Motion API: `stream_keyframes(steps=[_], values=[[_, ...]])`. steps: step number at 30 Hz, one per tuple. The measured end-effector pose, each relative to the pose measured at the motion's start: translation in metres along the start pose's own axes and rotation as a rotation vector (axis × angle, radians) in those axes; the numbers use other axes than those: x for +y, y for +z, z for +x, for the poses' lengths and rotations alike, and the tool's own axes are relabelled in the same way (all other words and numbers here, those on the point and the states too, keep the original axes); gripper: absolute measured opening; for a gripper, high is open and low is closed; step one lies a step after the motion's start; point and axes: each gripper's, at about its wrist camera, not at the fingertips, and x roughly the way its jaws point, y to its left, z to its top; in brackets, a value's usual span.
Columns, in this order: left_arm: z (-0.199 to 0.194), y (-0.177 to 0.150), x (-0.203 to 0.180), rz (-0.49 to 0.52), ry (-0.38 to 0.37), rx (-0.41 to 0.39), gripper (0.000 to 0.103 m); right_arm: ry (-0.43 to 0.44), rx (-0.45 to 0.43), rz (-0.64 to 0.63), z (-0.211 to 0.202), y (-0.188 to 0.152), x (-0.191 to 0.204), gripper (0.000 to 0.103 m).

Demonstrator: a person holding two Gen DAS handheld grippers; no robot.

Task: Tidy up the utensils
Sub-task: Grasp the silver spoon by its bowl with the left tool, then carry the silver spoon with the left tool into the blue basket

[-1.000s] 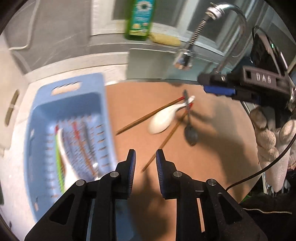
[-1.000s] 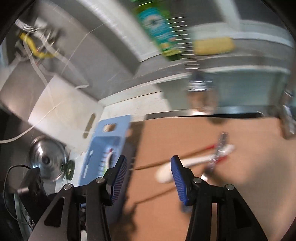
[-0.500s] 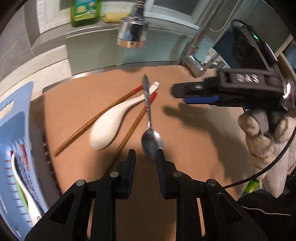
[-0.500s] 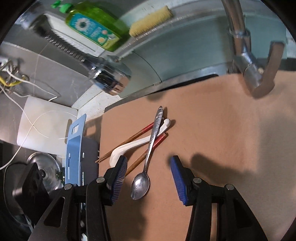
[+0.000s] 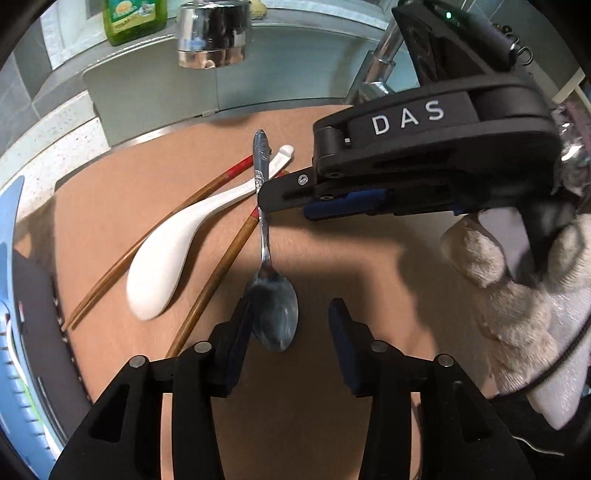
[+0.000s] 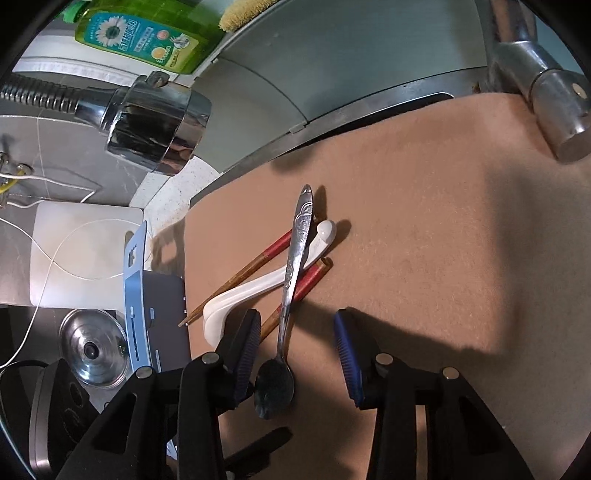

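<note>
1. Left gripper [image 5: 291, 314]: jaws spread wide, holding nothing. The bowl of the metal spoon [image 5: 274, 317] lies on the mat between the fingers, hard against the left-side pad.
2. Right gripper [image 6: 295, 343]: jaws equally wide, nothing held. It straddles the same metal spoon [image 6: 291, 273]; the bowl sits just beside its left-side pad. In the left wrist view this gripper [image 5: 280, 199] reaches in from the right, its tip over the spoon handle. Contact with the handle cannot be judged.
3. Gloved right hand [image 5: 517, 280] grips the tool at right.
4. Brown mat [image 6: 424, 258] carries all loose utensils. The metal spoon lies bowl nearest, handle pointing away, crossing over the other pieces.
5. White ceramic spoon [image 5: 162, 266] lies to the left of the metal one, bowl near, its handle passing under the metal handle.
6. Two wooden chopsticks [image 5: 214, 280] with red ends lie on either side of the white spoon; the metal handle crosses over them too.
7. Blue basket [image 6: 135, 280] sits off the mat's left edge; contents barely visible.
8. Pot lid [image 6: 92, 349] lies left of the basket, a white board [image 6: 74, 251] beyond it.
9. Faucet head [image 6: 155, 125] hangs above the mat's far side.
10. Farthest: green detergent bottle [image 6: 144, 37] and a sponge [image 6: 243, 13] on the ledge.
</note>
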Motion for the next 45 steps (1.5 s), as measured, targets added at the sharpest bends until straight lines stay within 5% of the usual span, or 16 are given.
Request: stream_keyframes(steps=[13, 16, 21, 30, 32, 36, 45], values=[[0.024, 0.021, -0.021, 0.075, 0.097, 0.018, 0.042, 0.009, -0.004, 0.028, -0.006, 0.003, -0.006, 0.036], [0.028, 0.019, -0.024, 0.094, 0.112, 0.013, 0.036, 0.014, -0.011, 0.041, -0.009, 0.003, -0.009, 0.036], [0.026, 0.012, -0.028, 0.090, 0.074, 0.004, 0.018, 0.030, -0.007, 0.067, -0.013, 0.003, -0.015, 0.036], [0.014, -0.021, -0.031, 0.097, 0.007, 0.000, 0.013, 0.032, 0.021, 0.054, -0.006, -0.006, -0.010, 0.036], [0.013, -0.029, -0.037, 0.122, 0.004, -0.001, 0.013, 0.016, 0.021, 0.035, -0.005, -0.006, -0.007, 0.036], [0.013, -0.033, -0.042, 0.128, 0.021, -0.009, 0.013, -0.029, 0.035, 0.014, -0.001, -0.008, -0.006, 0.007], [0.008, -0.045, -0.039, 0.136, 0.053, 0.006, 0.034, -0.018, 0.022, 0.028, -0.004, -0.013, -0.011, 0.004]])
